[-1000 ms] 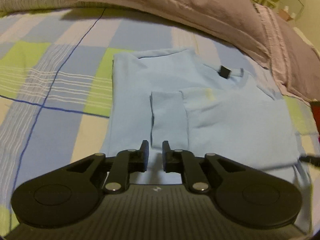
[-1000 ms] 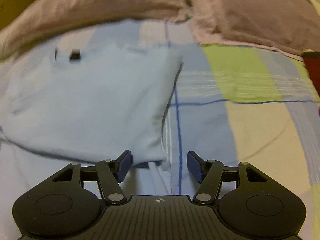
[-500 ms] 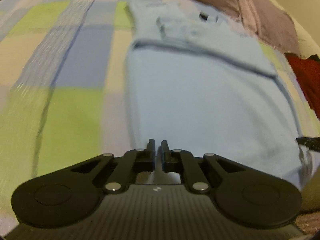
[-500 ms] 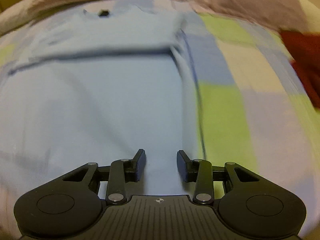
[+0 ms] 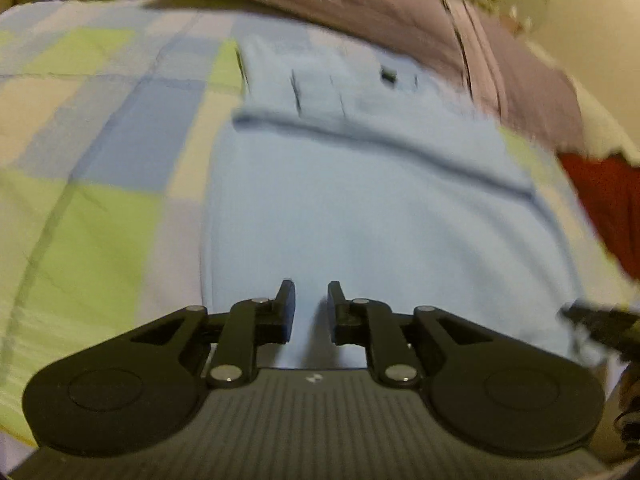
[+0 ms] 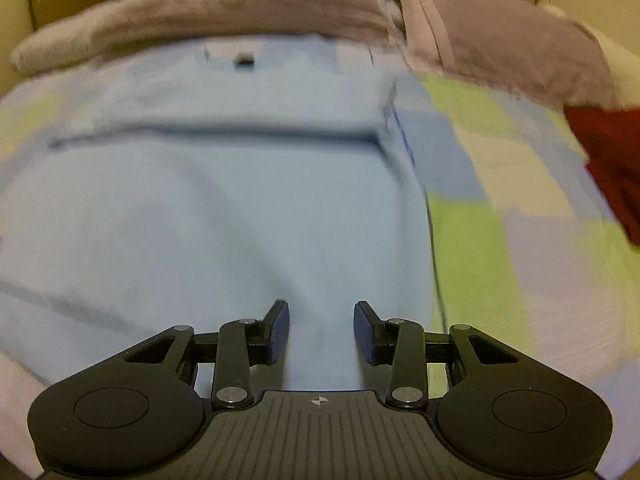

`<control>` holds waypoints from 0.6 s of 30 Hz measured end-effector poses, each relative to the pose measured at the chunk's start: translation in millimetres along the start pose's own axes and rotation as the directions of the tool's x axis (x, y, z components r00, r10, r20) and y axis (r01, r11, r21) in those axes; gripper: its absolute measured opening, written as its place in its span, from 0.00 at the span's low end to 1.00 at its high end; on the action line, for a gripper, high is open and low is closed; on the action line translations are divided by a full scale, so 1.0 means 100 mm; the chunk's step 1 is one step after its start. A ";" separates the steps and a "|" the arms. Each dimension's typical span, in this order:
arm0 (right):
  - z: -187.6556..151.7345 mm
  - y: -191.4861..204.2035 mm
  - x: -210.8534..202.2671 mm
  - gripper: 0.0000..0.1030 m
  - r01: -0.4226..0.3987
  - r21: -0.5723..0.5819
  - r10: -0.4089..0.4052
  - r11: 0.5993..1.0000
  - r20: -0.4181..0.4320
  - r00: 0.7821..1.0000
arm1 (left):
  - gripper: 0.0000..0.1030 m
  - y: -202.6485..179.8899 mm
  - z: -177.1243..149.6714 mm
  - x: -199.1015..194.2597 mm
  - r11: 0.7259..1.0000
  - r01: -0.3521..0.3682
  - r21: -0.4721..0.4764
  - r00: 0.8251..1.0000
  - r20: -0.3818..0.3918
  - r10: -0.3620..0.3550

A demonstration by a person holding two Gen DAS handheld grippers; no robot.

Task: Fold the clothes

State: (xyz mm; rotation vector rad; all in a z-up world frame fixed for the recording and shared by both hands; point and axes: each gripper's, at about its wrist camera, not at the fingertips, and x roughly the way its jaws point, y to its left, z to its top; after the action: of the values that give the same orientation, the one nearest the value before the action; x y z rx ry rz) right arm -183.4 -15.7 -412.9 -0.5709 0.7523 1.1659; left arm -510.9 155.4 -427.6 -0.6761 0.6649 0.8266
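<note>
A light blue long-sleeved shirt (image 5: pixel 360 220) (image 6: pixel 220 208) lies flat on the bed, collar far, with a black tag (image 5: pixel 387 76) (image 6: pixel 245 58) at the neck. Its upper part and sleeves are folded over, making a crosswise edge. My left gripper (image 5: pixel 311 292) hovers over the shirt's near left part; its jaws are opening, a narrow gap with fabric showing under it, nothing pinched. My right gripper (image 6: pixel 320 312) stands open over the near right part, close to the shirt's right edge. The right gripper's tip (image 5: pixel 600 320) shows at the far right of the left wrist view.
The checked bedspread (image 5: pixel 100 140) (image 6: pixel 480 200) in blue, green and cream spreads on both sides of the shirt. Purple pillows (image 5: pixel 340 4) (image 6: pixel 240 4) lie along the far side. A dark red garment (image 5: pixel 608 200) (image 6: pixel 612 152) lies at the right.
Both grippers have drawn back from the folded upper part toward the shirt's near end. The left jaws have parted slightly since half a second ago. The right jaws are narrower than a second ago.
</note>
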 end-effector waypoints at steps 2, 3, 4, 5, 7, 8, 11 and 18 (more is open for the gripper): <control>-0.18 -0.04 -0.09 0.37 -0.013 0.012 0.012 1.000 0.074 0.997 | 0.14 -0.06 -0.15 -0.06 0.999 -0.019 0.049 0.998 0.068 0.016; -0.22 -0.05 -0.11 0.37 -0.019 0.019 0.017 1.000 0.089 0.996 | 0.14 -0.07 -0.21 -0.09 0.998 -0.023 0.053 0.996 0.086 0.019; -0.26 -0.06 -0.14 0.38 -0.023 0.018 0.021 1.000 0.104 0.994 | 0.14 -0.07 -0.26 -0.12 0.999 -0.023 0.048 0.995 0.101 0.018; -0.31 -0.05 -0.17 0.38 -0.026 0.009 0.025 1.000 0.119 0.993 | 0.14 -0.07 -0.30 -0.14 0.999 -0.020 0.044 0.993 0.113 0.015; -0.40 0.01 -0.23 0.38 -0.015 -0.014 0.017 1.000 0.147 0.989 | 0.14 -0.09 -0.41 -0.20 0.999 -0.025 0.043 0.989 0.148 0.019; -0.46 0.05 -0.27 0.38 -0.004 -0.027 0.008 1.000 0.159 0.987 | 0.14 -0.11 -0.46 -0.25 0.998 -0.032 0.045 0.987 0.160 0.024; -0.62 0.20 -0.40 0.38 0.030 -0.042 -0.023 0.999 0.174 0.984 | 0.16 -0.18 -0.56 -0.42 0.998 -0.064 0.009 0.989 0.135 0.062; -0.77 0.27 -0.92 0.38 -0.002 0.129 -0.014 0.992 0.123 0.992 | 0.30 -0.49 -0.89 -0.97 0.987 -0.161 0.001 0.980 0.114 0.160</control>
State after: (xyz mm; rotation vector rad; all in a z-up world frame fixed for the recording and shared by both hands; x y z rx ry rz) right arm -245.6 -119.9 -391.0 -0.3900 0.7132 1.1274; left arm -543.2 22.4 -395.6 -0.5663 0.6260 1.0030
